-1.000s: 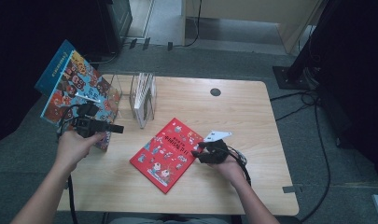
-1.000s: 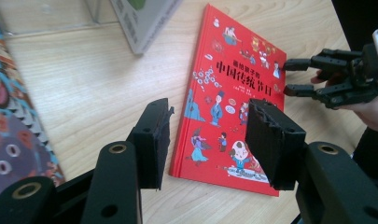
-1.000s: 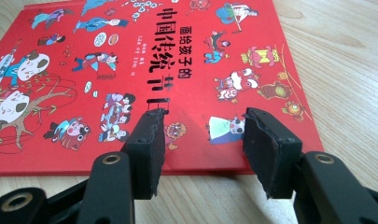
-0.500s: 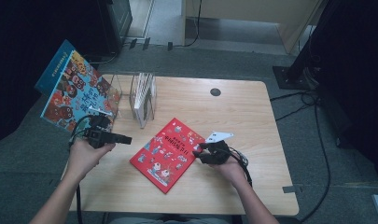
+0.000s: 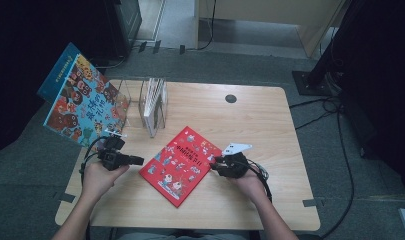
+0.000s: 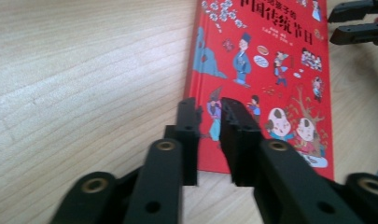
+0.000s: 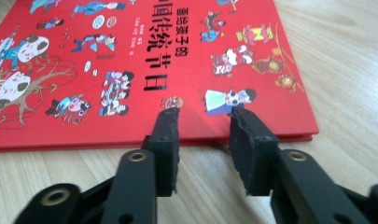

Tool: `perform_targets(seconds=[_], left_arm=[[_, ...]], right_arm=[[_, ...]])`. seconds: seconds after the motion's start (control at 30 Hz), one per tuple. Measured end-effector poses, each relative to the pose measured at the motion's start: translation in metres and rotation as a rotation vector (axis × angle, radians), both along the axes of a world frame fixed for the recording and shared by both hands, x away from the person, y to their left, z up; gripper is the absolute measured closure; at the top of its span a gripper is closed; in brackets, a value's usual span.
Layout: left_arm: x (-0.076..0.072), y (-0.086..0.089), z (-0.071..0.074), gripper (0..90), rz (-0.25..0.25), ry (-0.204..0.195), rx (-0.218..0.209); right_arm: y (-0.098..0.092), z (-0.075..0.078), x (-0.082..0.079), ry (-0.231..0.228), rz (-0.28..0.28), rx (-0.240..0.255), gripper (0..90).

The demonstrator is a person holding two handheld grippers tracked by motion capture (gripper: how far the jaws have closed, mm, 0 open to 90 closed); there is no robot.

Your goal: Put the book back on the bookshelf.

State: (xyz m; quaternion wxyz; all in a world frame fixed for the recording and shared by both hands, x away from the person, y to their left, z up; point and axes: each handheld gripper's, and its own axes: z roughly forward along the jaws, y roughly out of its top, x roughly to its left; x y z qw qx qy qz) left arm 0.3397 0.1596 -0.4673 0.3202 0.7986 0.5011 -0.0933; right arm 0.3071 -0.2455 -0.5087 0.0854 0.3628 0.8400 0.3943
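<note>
A red picture book (image 5: 182, 165) lies flat on the wooden table (image 5: 260, 125), between my two grippers. My left gripper (image 5: 140, 160) is low at the book's left edge and points right. In the left gripper view the jaws (image 6: 210, 109) have just been closing to a slim gap with nothing between them, and the red book (image 6: 266, 70) lies just beyond. My right gripper (image 5: 213, 165) is at the book's right edge. Its jaws (image 7: 203, 116) have been closing too and stand apart, empty, just short of the red cover (image 7: 130, 70).
A large blue picture book (image 5: 82, 97) stands tilted at the table's far left. A clear rack (image 5: 155, 102) with thin books stands behind the red book. A black round cap (image 5: 230, 98) sits near the back edge. The other gripper's jaws (image 6: 354, 21) show across the book.
My left hand has sunk from beside the blue book to the table at the red book's left edge. The blue book stays up at the far left. The right hand has kept still.
</note>
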Motion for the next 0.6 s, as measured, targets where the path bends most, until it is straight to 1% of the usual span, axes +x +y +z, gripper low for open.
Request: perform_targets(seconds=[0.07, 0.13, 0.2, 0.3, 0.37, 0.47, 0.5, 0.6], left_arm=[[0.000, 0.001, -0.006, 85.5, 0.009, 0.004, 0.000], [0.001, 0.000, -0.010, 88.1, 0.007, -0.005, 0.015], [0.000, -0.002, -0.014, 89.0, 0.008, -0.009, 0.029], [0.001, -0.006, -0.020, 89.2, -0.002, 0.000, 0.046], [0.002, -0.007, -0.021, 88.9, 0.001, -0.001, 0.036], [0.003, -0.007, -0.023, 88.1, 0.010, 0.008, 0.023], [0.003, -0.006, -0.023, 88.0, 0.003, 0.009, 0.024], [0.000, -0.011, -0.024, 87.2, -0.009, 0.014, 0.009]], right_arm=[[0.000, 0.000, -0.001, 0.003, 0.004, -0.006, 69.3], [0.001, -0.001, -0.001, 0.000, 0.012, -0.009, 71.8], [0.001, -0.001, -0.002, 0.002, 0.014, -0.011, 74.5], [0.001, -0.001, -0.002, 0.011, 0.005, -0.012, 79.1], [0.000, -0.002, -0.002, 0.017, -0.001, -0.014, 80.9], [0.000, -0.002, -0.002, 0.018, 0.000, -0.016, 81.0], [0.000, -0.002, -0.002, 0.020, -0.002, -0.018, 81.0], [-0.001, -0.003, -0.002, 0.014, -0.013, -0.024, 81.0]])
